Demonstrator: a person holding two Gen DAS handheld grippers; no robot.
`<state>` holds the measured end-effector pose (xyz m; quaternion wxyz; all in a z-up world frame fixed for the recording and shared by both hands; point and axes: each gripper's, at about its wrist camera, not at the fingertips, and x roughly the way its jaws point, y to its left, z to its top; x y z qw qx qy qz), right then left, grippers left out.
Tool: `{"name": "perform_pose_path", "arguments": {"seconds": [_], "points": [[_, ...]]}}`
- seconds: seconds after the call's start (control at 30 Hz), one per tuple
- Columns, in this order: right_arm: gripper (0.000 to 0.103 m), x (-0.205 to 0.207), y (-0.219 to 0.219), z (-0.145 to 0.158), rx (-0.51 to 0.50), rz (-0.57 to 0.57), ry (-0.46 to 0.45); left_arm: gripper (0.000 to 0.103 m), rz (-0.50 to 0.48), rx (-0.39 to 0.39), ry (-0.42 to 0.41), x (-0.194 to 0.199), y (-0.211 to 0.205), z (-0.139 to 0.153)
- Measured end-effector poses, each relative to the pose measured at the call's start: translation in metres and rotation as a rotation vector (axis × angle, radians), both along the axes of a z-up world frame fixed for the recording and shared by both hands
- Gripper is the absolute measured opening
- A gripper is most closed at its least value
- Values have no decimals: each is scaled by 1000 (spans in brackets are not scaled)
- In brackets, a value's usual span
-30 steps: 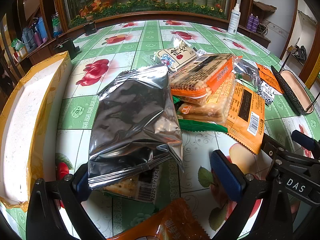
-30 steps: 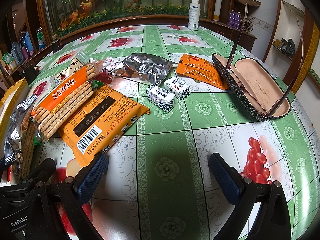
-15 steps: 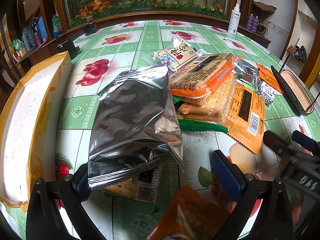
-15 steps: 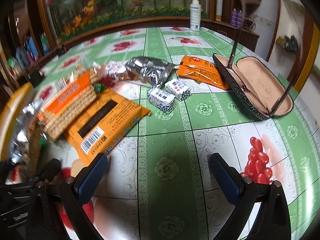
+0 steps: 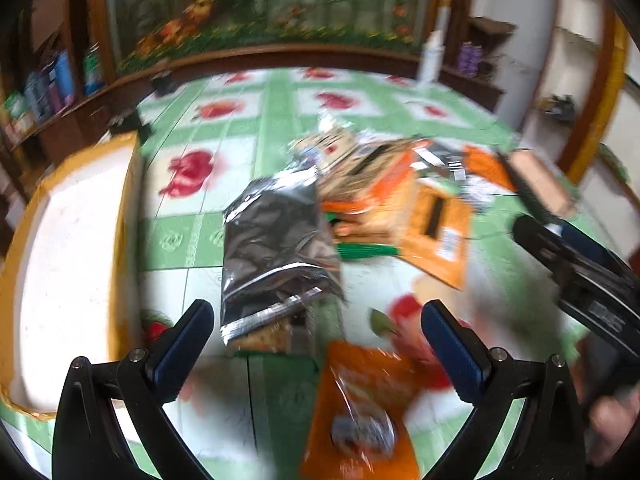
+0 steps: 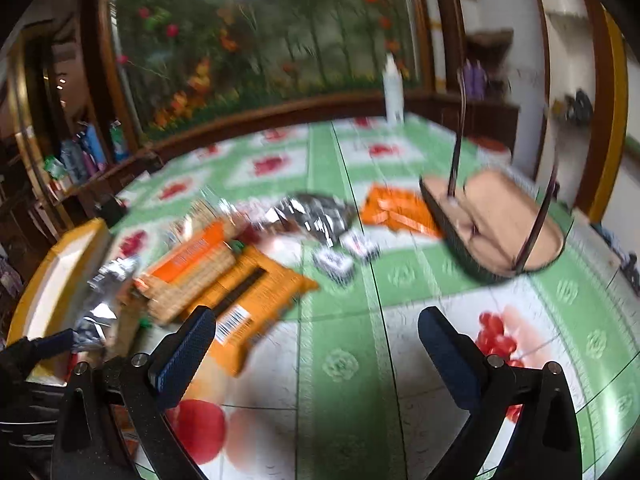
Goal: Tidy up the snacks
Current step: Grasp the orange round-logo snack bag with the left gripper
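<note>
Now that I have pulled both my wide-open, empty tools, left gripper [image 5: 316, 334] and right gripper [image 6: 316, 334], up and back, the silver bag [image 5: 276, 240] and other snacks still lie piled beside the yellow box [image 5: 72, 240].

Both wrist views look forward and down past their own spread fingers [image 5: 452, 350] onto the desk [image 6: 344, 364]. The left view sits close above the silver packet [image 5: 276, 240]; the right looks from farther right. Both, though blurred, seemingly share the orange barcode pack [image 6: 248, 300].
</note>
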<state>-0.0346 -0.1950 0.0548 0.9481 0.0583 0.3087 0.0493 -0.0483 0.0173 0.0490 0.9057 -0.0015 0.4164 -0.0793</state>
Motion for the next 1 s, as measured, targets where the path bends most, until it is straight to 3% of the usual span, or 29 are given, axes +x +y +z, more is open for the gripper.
{"name": "perform_pose_path", "arguments": {"seconds": [0.1, 0.2, 0.33, 0.43, 0.6, 0.67, 0.77, 0.9, 1.0], "points": [[102, -5, 2, 6, 36, 56, -30, 103, -62, -54, 33, -15, 6, 3], [102, -7, -1, 7, 76, 73, -44, 102, -93, -78, 101, -22, 5, -12], [102, -12, -7, 7, 158, 99, -45, 74, -81, -28, 140, -22, -1, -31], [102, -20, -10, 10, 191, 127, -50, 74, -82, -8, 137, -20, -5, -33], [102, -22, -2, 13, 106, 186, 26, 72, -99, 73, 119, -11, -21, -36], [102, -18, 2, 13, 84, 213, 70, 55, -99, 76, 103, -13, -21, -35], [102, -4, 12, 10, 11, 260, 147, 49, -93, 53, 95, -14, -16, -34], [101, 24, 6, 6, 153, 295, 261, 49, -80, 8, 90, -22, -2, -32], [100, 41, 7, 8, 141, 252, 284, 49, -59, -13, 85, -26, 10, -32]]}}
